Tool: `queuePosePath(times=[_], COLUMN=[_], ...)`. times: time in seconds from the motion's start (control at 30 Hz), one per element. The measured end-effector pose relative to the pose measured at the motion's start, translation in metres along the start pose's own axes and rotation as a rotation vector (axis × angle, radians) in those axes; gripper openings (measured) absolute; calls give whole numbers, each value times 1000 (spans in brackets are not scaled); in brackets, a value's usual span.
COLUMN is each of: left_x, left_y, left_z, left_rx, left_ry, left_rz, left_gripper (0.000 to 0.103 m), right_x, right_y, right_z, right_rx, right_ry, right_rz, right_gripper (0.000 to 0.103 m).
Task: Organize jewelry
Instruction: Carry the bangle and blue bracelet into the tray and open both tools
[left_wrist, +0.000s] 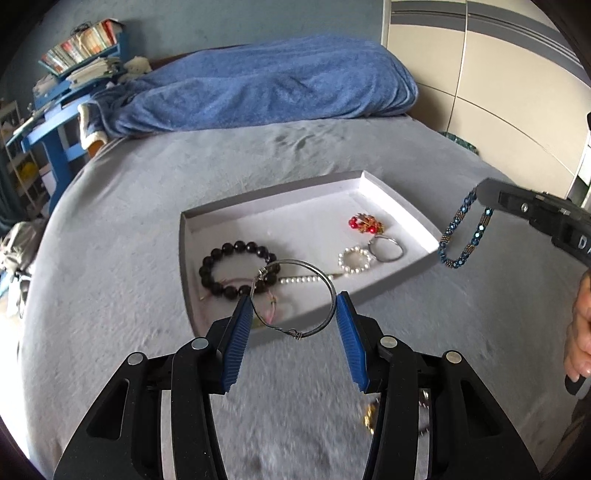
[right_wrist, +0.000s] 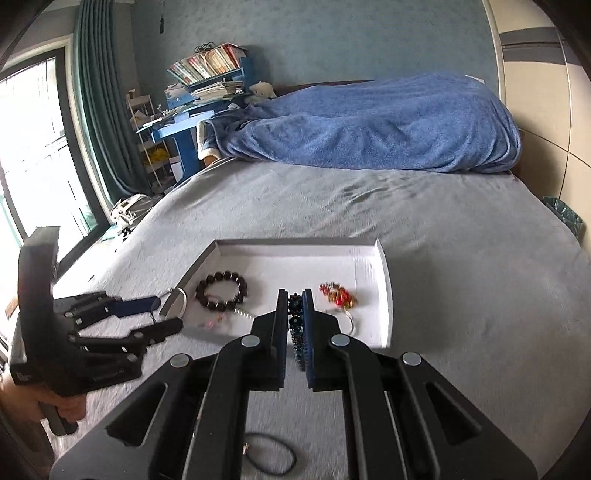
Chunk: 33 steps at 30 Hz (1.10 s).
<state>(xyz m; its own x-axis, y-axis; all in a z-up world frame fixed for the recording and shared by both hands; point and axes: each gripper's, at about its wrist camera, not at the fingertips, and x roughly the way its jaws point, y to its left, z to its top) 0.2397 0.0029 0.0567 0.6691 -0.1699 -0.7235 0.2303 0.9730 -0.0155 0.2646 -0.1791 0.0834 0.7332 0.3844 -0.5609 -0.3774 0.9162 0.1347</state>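
Note:
A white tray (left_wrist: 399, 212) lies on the grey bed and holds a black bead bracelet (left_wrist: 236, 269), a red and gold brooch (left_wrist: 365, 223), a pearl ring (left_wrist: 354, 259), a silver ring (left_wrist: 386, 248) and a pearl strand (left_wrist: 303, 279). My left gripper (left_wrist: 294, 308) is shut on a silver wire bangle (left_wrist: 325, 273), held above the tray's near edge. My right gripper (right_wrist: 295, 301) is shut on a blue beaded bracelet (right_wrist: 295, 325); in the left wrist view this bracelet (left_wrist: 463, 236) hangs just right of the tray.
A black hair tie (right_wrist: 271, 458) lies on the bed under the right gripper. A gold piece (left_wrist: 369, 417) lies under the left gripper. A rumpled blue blanket (left_wrist: 266, 85) covers the bed's far end. A wardrobe (left_wrist: 498, 85) stands to the right.

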Motion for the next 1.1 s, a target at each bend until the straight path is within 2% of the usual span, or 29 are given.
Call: queuePosePath(times=[0.2, 0.6, 0.83, 1.1], left_x=[35, 85, 95, 93], left_y=[8, 6, -1, -5], left_z=[13, 19, 13, 11], left_rx=[-36, -15, 2, 4], left_ry=[29, 91, 123, 108], left_rz=[-7, -10, -41, -25], left_gripper=[48, 48, 49, 52], right_x=[29, 83, 103, 117], right_y=[-6, -12, -28, -46], right_z=[13, 9, -4, -20], right_rx=[16, 39, 71, 107], right_ry=[13, 75, 128, 187], right_rz=[7, 3, -34, -71], right_gripper=[7, 7, 7, 8])
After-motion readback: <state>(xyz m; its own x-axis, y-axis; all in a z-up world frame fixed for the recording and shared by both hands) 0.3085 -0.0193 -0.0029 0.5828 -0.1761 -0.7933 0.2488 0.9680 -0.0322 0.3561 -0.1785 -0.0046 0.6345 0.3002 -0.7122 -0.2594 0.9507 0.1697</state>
